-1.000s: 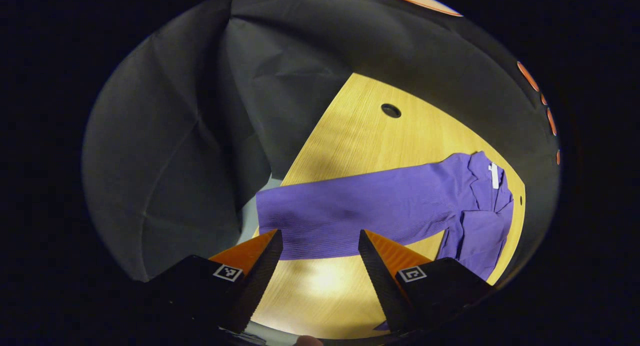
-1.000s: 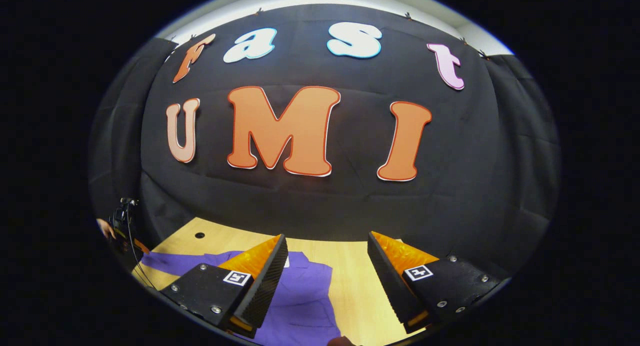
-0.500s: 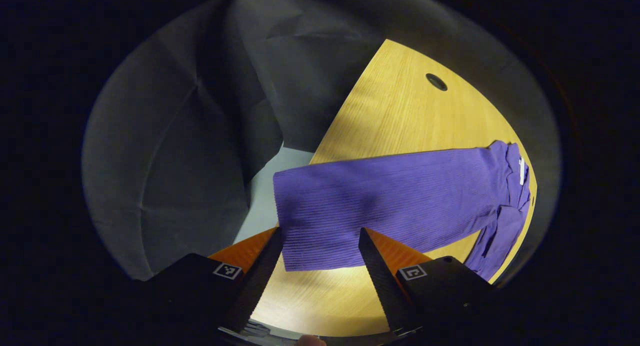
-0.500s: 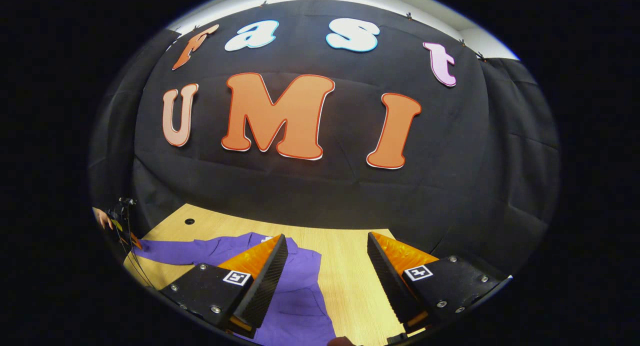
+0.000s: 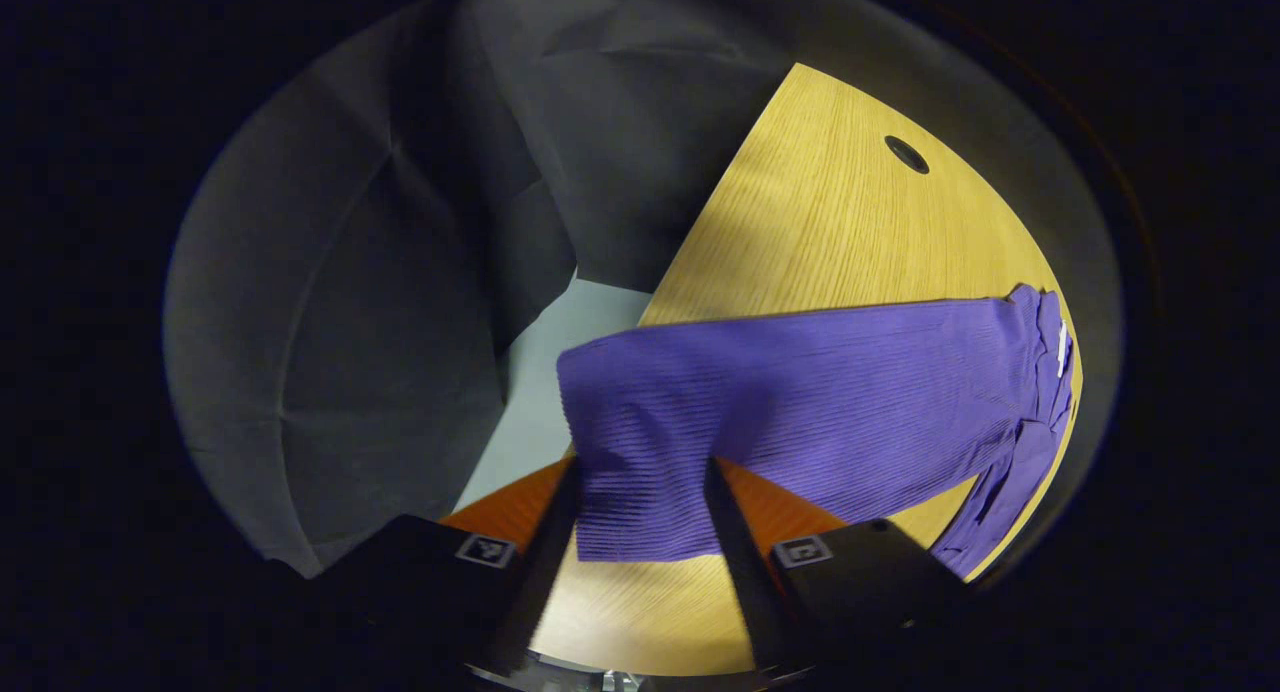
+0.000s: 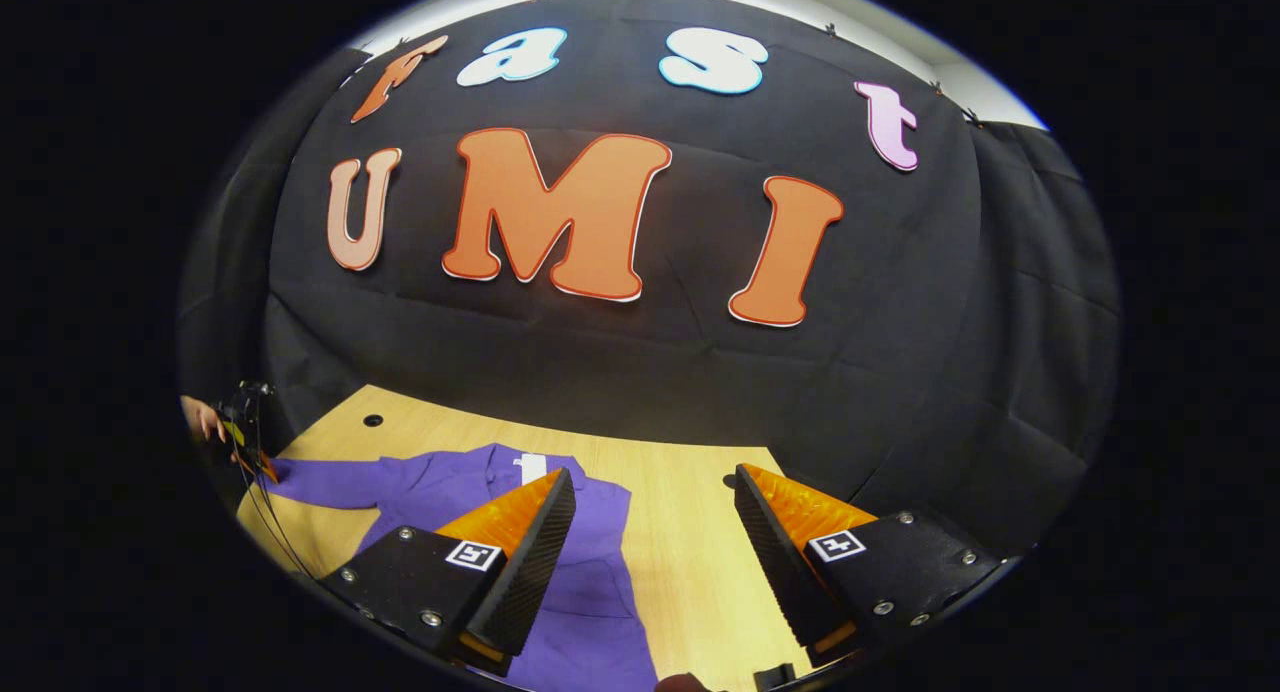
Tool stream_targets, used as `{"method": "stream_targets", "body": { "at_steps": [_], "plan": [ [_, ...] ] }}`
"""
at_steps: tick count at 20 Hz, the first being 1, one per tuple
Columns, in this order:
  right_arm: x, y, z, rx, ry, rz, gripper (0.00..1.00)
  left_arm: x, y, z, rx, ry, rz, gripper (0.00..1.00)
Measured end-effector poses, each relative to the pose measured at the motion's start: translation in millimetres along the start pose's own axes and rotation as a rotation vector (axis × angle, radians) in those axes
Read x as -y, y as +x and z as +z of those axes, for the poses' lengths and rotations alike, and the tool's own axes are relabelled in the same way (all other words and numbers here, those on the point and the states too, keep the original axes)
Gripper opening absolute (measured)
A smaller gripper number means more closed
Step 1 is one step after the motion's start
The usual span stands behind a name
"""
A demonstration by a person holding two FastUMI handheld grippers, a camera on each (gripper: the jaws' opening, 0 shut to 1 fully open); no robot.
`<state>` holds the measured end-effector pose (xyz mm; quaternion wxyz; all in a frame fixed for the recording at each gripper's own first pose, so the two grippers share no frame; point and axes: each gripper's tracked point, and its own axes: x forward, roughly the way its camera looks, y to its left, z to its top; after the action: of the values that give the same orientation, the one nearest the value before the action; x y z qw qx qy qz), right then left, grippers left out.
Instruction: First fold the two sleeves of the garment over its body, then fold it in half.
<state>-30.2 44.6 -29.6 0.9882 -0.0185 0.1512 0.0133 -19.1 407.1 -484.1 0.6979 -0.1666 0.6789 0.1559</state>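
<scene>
A purple ribbed garment lies on the wooden table (image 5: 820,222). In the left gripper view its long sleeve (image 5: 800,392) stretches from the collar at the right toward me. The cuff end lies between the fingers of my left gripper (image 5: 642,467), which stand apart on either side of it. In the right gripper view the garment's body (image 6: 590,592) and collar with a white label (image 6: 530,464) lie below and left. My right gripper (image 6: 655,482) hangs open above the table (image 6: 690,562), its left finger over the cloth. The left gripper (image 6: 250,442), held by a hand (image 6: 200,419), shows at the sleeve's far end.
The table has a round cable hole (image 5: 906,154) near its far edge, also seen as a hole (image 6: 373,420) in the right gripper view. Black cloth walls close in the table on the far sides. The table's corner and pale floor (image 5: 540,392) lie just beyond the cuff.
My left gripper has moved forward onto the sleeve's cuff, and its fingers have drawn slightly closer together. My right gripper has tilted downward a little, showing more of the garment.
</scene>
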Motion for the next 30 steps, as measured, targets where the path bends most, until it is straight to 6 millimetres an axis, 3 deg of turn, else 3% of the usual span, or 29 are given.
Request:
{"method": "stream_targets", "body": {
  "at_steps": [4,8,15,24,30],
  "plan": [
    [24,1,6,0.017,0.017,-0.001,0.96,19,-9,2,0.01,0.011,-0.027,0.1],
    [43,3,0,0.017,0.022,-0.005,0.95,29,-44,10,0.082,0.071,-0.032,0.06],
    [59,3,13,0.088,0.037,0.029,0.96,99,-140,18,0.213,0.2,-0.101,0.04],
    [89,-1,5,0.139,0.101,0.052,0.96,243,-239,9,0.322,0.41,-0.208,0.05],
    [107,-2,-10,0.14,0.133,0.064,0.95,363,-272,-18,0.352,0.56,-0.273,0.05]
  ]
}}
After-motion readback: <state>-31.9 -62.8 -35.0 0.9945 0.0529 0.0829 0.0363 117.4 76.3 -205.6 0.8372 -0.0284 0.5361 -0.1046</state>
